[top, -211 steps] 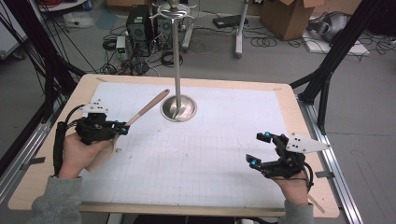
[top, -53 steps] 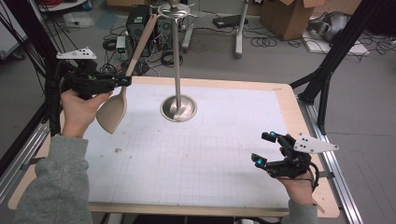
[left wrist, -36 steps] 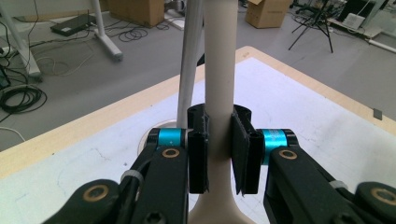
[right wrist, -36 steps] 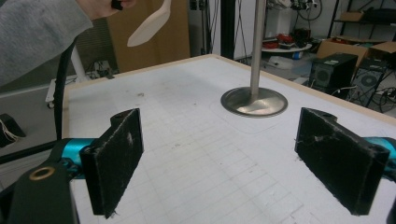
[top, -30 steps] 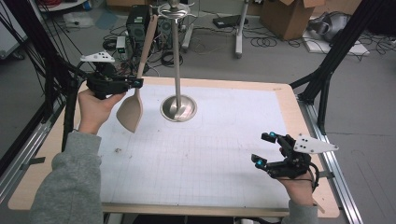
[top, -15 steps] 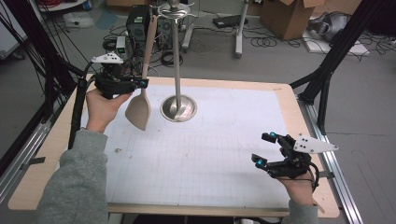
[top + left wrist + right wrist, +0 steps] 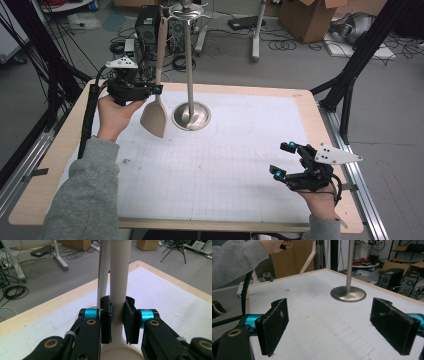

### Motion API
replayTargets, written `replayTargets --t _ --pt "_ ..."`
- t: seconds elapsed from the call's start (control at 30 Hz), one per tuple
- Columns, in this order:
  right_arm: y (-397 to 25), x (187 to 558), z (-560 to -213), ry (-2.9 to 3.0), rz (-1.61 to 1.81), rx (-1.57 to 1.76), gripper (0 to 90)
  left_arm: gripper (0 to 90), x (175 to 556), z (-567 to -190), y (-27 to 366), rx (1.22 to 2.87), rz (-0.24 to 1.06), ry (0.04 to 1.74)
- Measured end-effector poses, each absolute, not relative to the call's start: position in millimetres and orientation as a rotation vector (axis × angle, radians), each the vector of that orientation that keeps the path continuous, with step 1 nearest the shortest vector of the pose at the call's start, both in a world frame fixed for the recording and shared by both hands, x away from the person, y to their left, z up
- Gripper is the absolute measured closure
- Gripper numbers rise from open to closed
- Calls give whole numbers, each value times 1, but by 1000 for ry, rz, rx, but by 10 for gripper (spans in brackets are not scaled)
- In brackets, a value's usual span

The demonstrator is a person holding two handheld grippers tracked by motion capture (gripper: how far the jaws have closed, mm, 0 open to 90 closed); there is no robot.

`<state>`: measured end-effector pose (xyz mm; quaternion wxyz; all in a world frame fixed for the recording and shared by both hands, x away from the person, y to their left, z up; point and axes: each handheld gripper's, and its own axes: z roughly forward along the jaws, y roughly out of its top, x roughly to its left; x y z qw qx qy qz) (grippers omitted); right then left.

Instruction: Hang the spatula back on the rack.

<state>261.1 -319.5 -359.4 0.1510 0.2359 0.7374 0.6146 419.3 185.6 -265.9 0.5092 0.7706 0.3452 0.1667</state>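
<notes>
A beige spatula (image 7: 152, 117) hangs upright, blade down, just left of a metal stand (image 7: 189, 65) with a round base and hooks at its top. My left gripper (image 7: 152, 90) is shut on the spatula's neck, above the table's far left. In the left gripper view the pads (image 7: 130, 322) squeeze the spatula handle (image 7: 118, 277), and the stand's pole (image 7: 103, 272) rises right behind it. The handle's tip reaches about the height of the stand's top. My right gripper (image 7: 282, 160) rests open at the front right with nothing between its jaws; open too in its own view (image 7: 337, 325).
A white gridded mat (image 7: 225, 165) covers the wooden table (image 7: 45, 165). The stand's base (image 7: 348, 293) sits at the mat's far middle. Black frame legs (image 7: 350, 75) flank the table; cables, a computer case and boxes lie on the floor behind.
My left gripper picked the spatula up off the table, then carried it rightward to the stand and turned it upright. The right gripper has stayed put.
</notes>
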Motion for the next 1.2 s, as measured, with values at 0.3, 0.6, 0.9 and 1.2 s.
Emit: replayTargets --t 0.3,0.6,0.9,1.2 --pt "-320 261 -360 2116 1765 679 143 775 422 -269 181 1847 392 832" --pt "-319 261 -359 2121 1761 677 143 639 407 -262 192 1748 445 835" --pt "-317 262 -358 2122 1759 670 143 401 385 -262 213 1729 457 807" --pt "-315 262 -357 2130 1753 664 143 91 369 -275 222 1811 454 821"
